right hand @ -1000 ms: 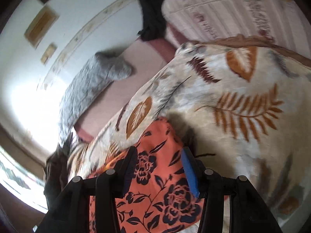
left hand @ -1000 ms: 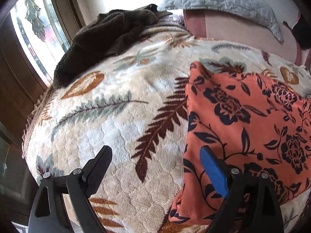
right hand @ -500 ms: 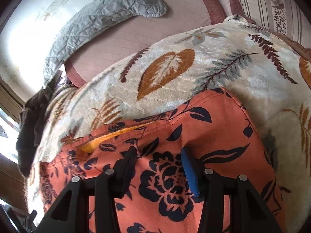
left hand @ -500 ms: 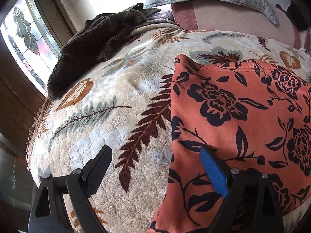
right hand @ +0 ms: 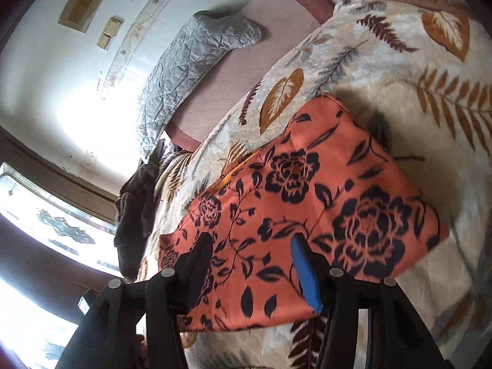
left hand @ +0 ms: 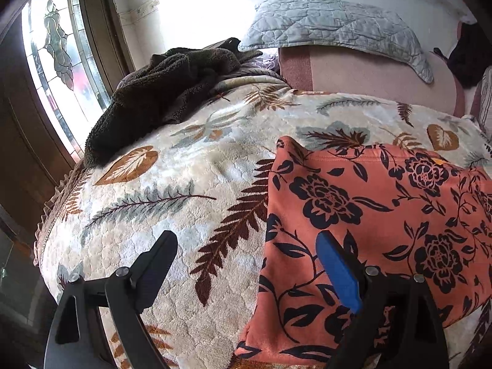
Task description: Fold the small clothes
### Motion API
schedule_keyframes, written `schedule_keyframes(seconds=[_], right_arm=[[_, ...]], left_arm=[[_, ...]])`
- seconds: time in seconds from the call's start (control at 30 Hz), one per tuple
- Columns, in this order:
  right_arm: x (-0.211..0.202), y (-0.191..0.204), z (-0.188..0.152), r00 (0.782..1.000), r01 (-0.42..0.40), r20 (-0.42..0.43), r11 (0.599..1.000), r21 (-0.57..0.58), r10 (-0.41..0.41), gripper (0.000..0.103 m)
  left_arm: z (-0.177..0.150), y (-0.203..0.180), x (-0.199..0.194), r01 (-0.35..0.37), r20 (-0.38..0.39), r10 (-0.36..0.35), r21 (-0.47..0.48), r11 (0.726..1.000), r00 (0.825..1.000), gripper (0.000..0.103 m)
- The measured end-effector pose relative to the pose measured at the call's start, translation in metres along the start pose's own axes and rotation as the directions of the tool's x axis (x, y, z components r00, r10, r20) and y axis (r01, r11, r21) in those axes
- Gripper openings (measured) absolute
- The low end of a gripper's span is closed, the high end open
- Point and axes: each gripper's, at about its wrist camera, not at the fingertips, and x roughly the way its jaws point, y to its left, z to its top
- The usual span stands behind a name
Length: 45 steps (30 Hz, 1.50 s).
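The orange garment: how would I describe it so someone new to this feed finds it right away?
Start at the bed, covered by a cream blanket printed with fern leaves. On it, nearer the cameras than the grey quilted pillow, lies the orange garment, folded flat. Its dark navy roses on orange set it apart from the plain dark brown fleece heaped by the window.

Home bedroom: blanketed bed (left hand: 184,184), pillow (left hand: 332,27).

Orange garment (left hand: 384,209) with dark flowers lies folded flat on the bedspread (left hand: 172,190).
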Motion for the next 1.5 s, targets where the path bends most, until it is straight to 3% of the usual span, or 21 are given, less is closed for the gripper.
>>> schedule_keyframes(seconds=[0.27, 0.4, 0.73, 1.13, 1.2, 1.27, 1.3, 1.43, 1.5], right_arm=[[-0.004, -0.032, -0.035, 0.997, 0.017, -0.076, 0.989, 0.146, -0.006, 0.06], [0.002, -0.045, -0.033, 0.997, 0.041, -0.07, 0.975, 0.217, -0.026, 0.06], [0.023, -0.081, -0.011, 0.998, 0.062, -0.017, 0.895, 0.441, -0.061, 0.06], [0.028, -0.086, 0.008, 0.997, 0.059, 0.02, 0.884, 0.464, -0.078, 0.059], [0.018, -0.089, 0.01, 0.994, 0.06, 0.049, 0.885, 0.462, -0.093, 0.059], [0.001, -0.094, 0.013, 0.988, 0.059, 0.098, 0.886, 0.46, -0.117, 0.059], [-0.01, -0.095, 0.014, 0.98, 0.068, 0.134, 0.888, 0.456, -0.144, 0.059], [-0.049, -0.088, 0.025, 0.928, 0.105, 0.295, 0.919, 0.381, -0.229, 0.059], [-0.053, -0.079, 0.032, 0.929, 0.092, 0.316, 0.945, 0.314, -0.195, 0.059]], left_arm=[[0.001, -0.001, -0.01, 0.039, 0.02, -0.038, -0.014, 0.999, 0.999, 0.092], [0.0, -0.001, -0.009, 0.05, 0.016, -0.049, -0.015, 0.999, 0.999, 0.092], [-0.003, 0.006, -0.001, 0.061, -0.018, -0.061, -0.016, 0.998, 0.998, 0.092], [-0.003, 0.003, 0.011, 0.057, -0.051, -0.057, 0.0, 0.998, 0.997, 0.092], [-0.005, -0.002, 0.026, 0.043, -0.123, -0.041, 0.016, 0.999, 0.992, 0.092], [-0.01, -0.005, 0.048, 0.045, -0.237, -0.043, 0.005, 0.999, 0.97, 0.092], [-0.011, -0.003, 0.051, 0.047, -0.254, -0.05, -0.019, 0.999, 0.966, 0.092], [-0.004, 0.001, 0.037, 0.053, -0.18, -0.062, -0.051, 0.997, 0.982, 0.092], [-0.001, 0.002, 0.03, 0.053, -0.143, -0.062, -0.071, 0.996, 0.988, 0.092]])
